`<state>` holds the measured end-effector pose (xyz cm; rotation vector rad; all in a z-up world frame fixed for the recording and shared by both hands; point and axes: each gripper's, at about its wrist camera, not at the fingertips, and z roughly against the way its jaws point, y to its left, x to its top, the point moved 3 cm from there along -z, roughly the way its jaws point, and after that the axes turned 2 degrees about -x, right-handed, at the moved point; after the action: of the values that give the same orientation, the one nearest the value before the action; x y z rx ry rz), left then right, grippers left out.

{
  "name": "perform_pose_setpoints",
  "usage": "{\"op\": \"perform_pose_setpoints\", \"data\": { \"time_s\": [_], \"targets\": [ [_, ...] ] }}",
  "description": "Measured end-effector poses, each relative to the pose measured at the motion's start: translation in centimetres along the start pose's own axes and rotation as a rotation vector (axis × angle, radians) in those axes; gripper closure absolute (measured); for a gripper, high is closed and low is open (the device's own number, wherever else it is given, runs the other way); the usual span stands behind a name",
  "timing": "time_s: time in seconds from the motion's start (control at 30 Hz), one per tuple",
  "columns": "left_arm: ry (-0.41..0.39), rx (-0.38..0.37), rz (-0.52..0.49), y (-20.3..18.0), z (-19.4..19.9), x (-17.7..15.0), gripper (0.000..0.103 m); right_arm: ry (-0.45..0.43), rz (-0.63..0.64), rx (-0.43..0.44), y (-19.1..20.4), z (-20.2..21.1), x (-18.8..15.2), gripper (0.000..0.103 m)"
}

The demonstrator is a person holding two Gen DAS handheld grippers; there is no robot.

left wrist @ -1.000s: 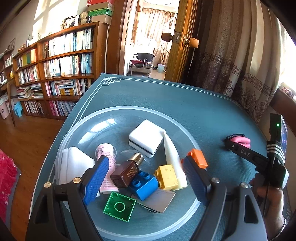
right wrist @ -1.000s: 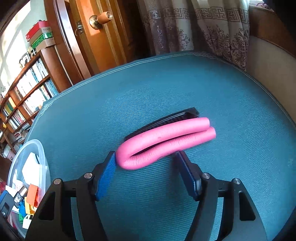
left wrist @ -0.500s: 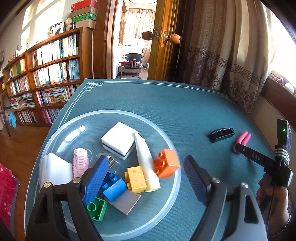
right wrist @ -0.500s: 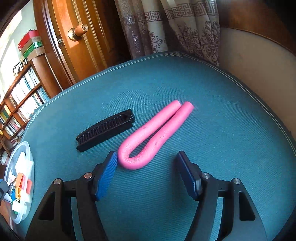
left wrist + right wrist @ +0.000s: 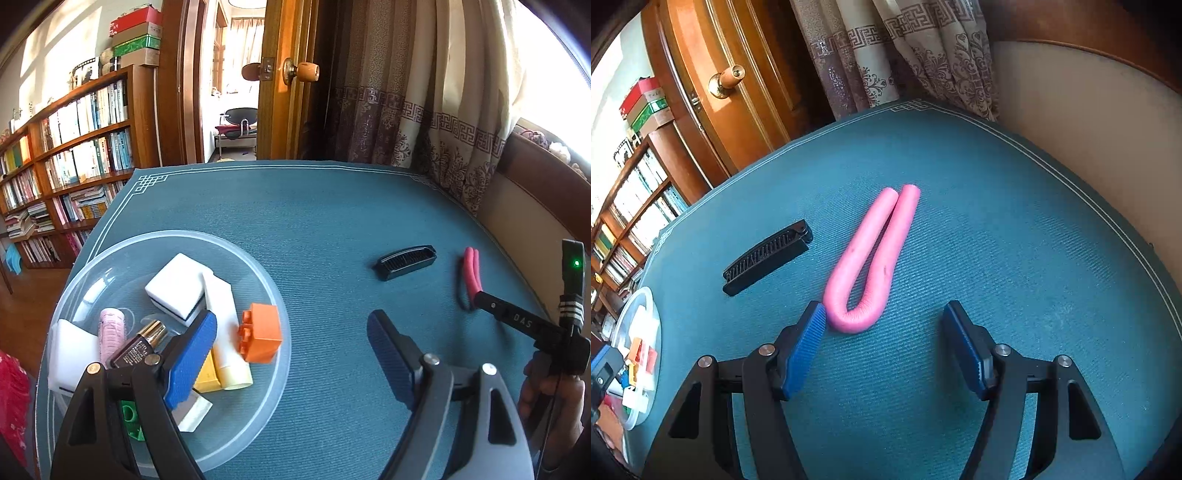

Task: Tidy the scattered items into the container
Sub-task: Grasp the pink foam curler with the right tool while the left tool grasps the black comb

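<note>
**Both tongs gaping, 2 items still out on the mat**

Both tongs are standing wide open and holding nothing: the left gripper (image 5: 291,354) is hanging over the near rim of the container (image 5: 258,258), and the right gripper (image 5: 882,332) is hovering low over the teal mat (image 5: 997,221), its left pad (image 5: 809,332) just beside the bend of the pink foam curler (image 5: 875,258), apart from it as far as can be told.

Most of the tidying is looking done. Already lying in the clear round tub are an orange brick (image 5: 260,334), a white sponge block (image 5: 175,286), a cream tube (image 5: 225,332), a small brown bottle (image 5: 138,345) and a green brick (image 5: 129,419), among others. Left outside are 2 things: the curler and a black folding comb (image 5: 768,256), well apart from the tub.

In the right wrist view the curler is folded into a U, its long axis running from 7 to 1 o'clock, bend nearest the gripper, both free ends pointing away toward 1. The comb is lying at 10 o'clock from the bend, its axis running toward 2.
</note>
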<state>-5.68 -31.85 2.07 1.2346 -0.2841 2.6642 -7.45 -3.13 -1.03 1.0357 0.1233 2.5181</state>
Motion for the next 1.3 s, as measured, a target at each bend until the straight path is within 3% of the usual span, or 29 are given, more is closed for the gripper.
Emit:
{"op": "perform_pose_setpoints", "data": {
  "time_s": [0.23,0.53,0.63,0.7,0.77,0.93,1.07,1.3],
  "targets": [
    [0.001,0.0,-0.04,-1.4,-0.3,0.3,0.016,-0.021,-0.012,-0.033,0.3,-1.3,1.0,0.022],
    [0.026,-0.015,-0.07,-3.3,-2.0,0.8,0.015,-0.021,0.041,-0.064,0.1,-2.8,2.3,0.022],
    [0.032,-0.018,-0.097,-4.5,-2.7,1.1,0.015,-0.019,0.077,-0.072,0.1,-2.8,2.2,0.03],
    [0.034,-0.027,-0.113,-5.3,-3.1,1.3,0.015,-0.018,0.095,-0.068,-0.2,-2.7,2.3,0.043],
    [0.038,-0.036,-0.128,-6.1,-3.7,1.5,0.015,-0.015,0.107,-0.066,-0.9,-2.5,2.3,0.064],
    [0.071,-0.041,-0.177,-8.1,-6.1,1.9,0.015,-0.006,0.099,0.027,-3.2,-1.5,1.9,0.066],
    [0.101,-0.062,-0.206,-9.4,-7.9,2.5,0.015,-0.004,0.093,0.072,-4.5,-0.6,1.2,0.066],
    [0.128,-0.034,-0.298,-11.2,-11.1,3.5,0.015,-0.005,0.062,0.122,-5.2,-0.3,0.9,0.066]
  ]
}}
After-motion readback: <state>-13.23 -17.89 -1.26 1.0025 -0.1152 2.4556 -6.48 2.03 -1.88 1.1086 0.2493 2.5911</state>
